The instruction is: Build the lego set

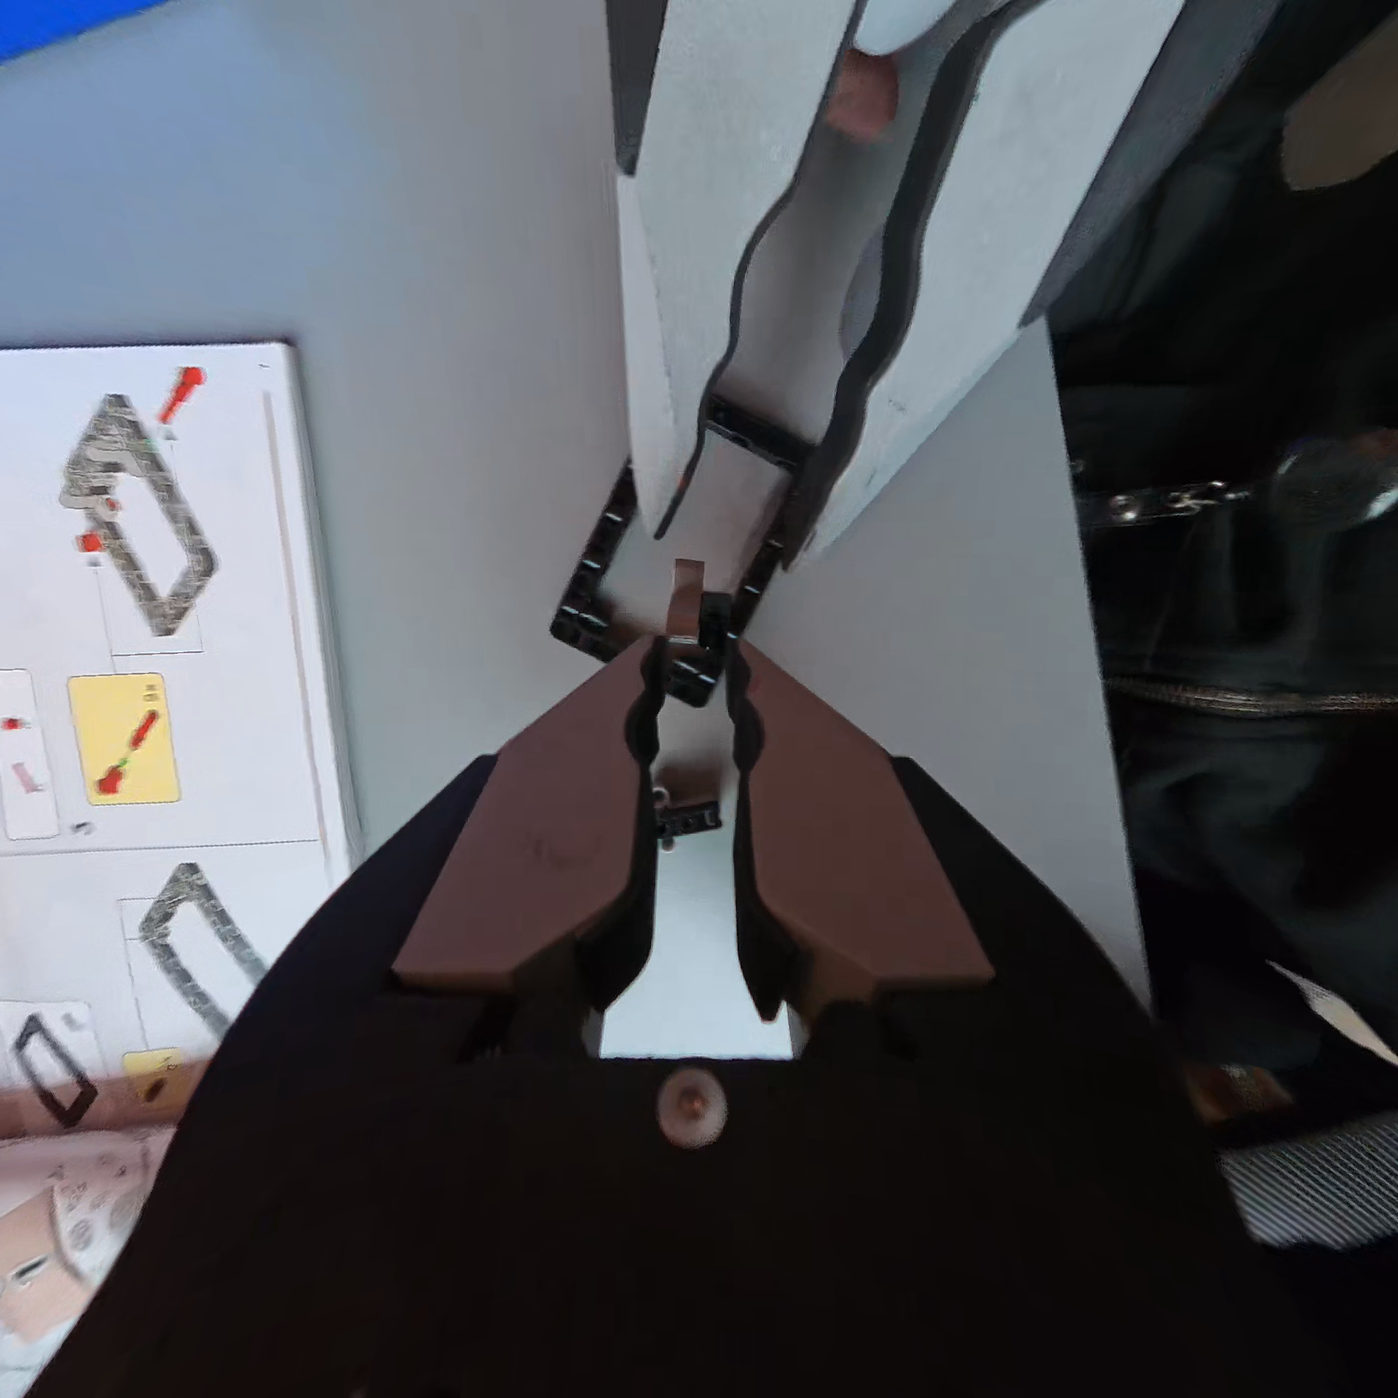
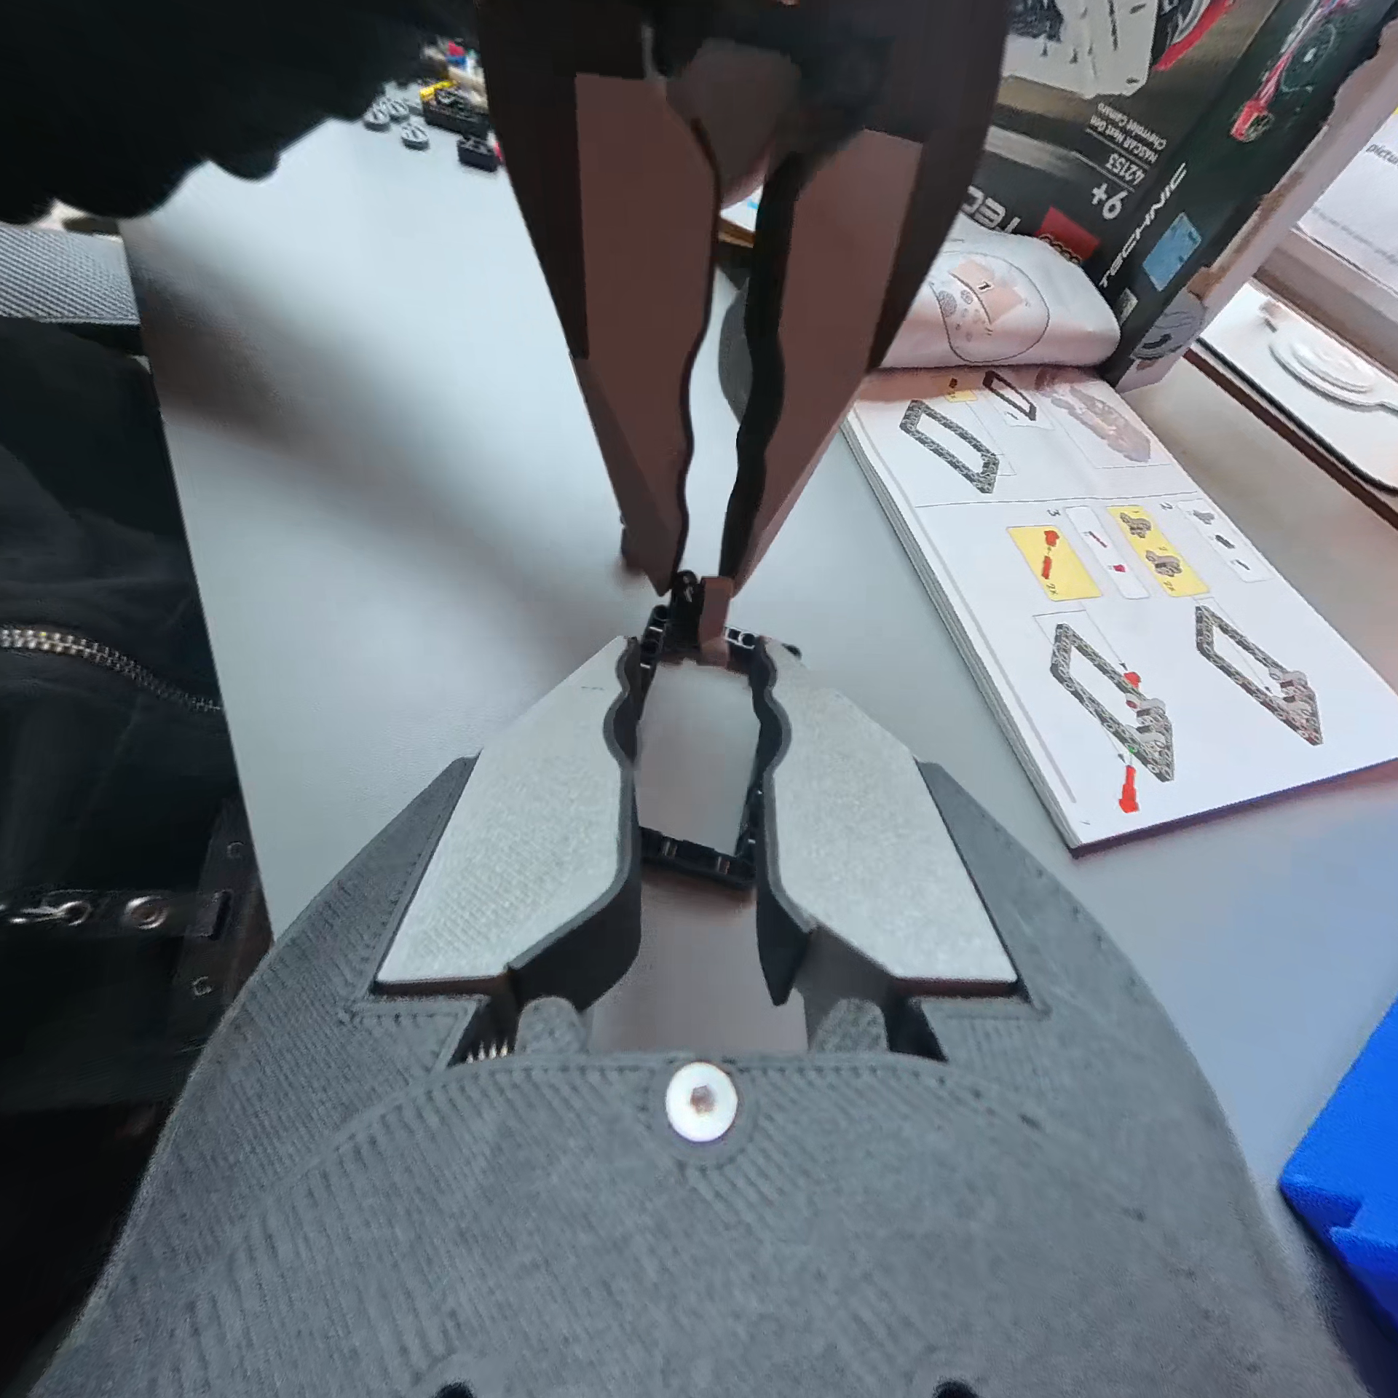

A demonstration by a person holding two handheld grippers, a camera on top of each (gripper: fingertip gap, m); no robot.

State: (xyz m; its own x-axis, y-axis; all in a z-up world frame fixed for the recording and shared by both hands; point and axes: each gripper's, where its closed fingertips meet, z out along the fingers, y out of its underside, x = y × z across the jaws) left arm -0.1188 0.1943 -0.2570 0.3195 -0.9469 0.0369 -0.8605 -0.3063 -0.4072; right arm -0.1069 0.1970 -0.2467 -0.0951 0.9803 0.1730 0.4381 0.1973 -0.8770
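Progress: early stage, as I judge it. The only assembly in view is a black rectangular frame, and the open booklet shows frame steps with red pins not seen on the real frame. Most of the build is still to do.

Right wrist view, near to far. The right gripper, grey, is clamped across the frame: both long sides of the frame sit against the inner faces of the fingers, the near short side between the finger roots, the far short side just past the tips. The frame is held above the grey table. At the far short side the left gripper, brown, comes in from the far side, pointing at the right one, nearly tip to tip. Its fingers are closed on a small black piece, which touches the far end of the frame. A small tan piece stands there too; whether it is gripped or already seated I cannot tell.

Farther off: booklet to the right, the set's box behind it, loose parts far left.

Left wrist view agrees: brown fingers narrowed at the frame's corner, the grey gripper opposite, a person's dark jacket to the right.

Pose: grippers opposed, meeting over the table's near edge.
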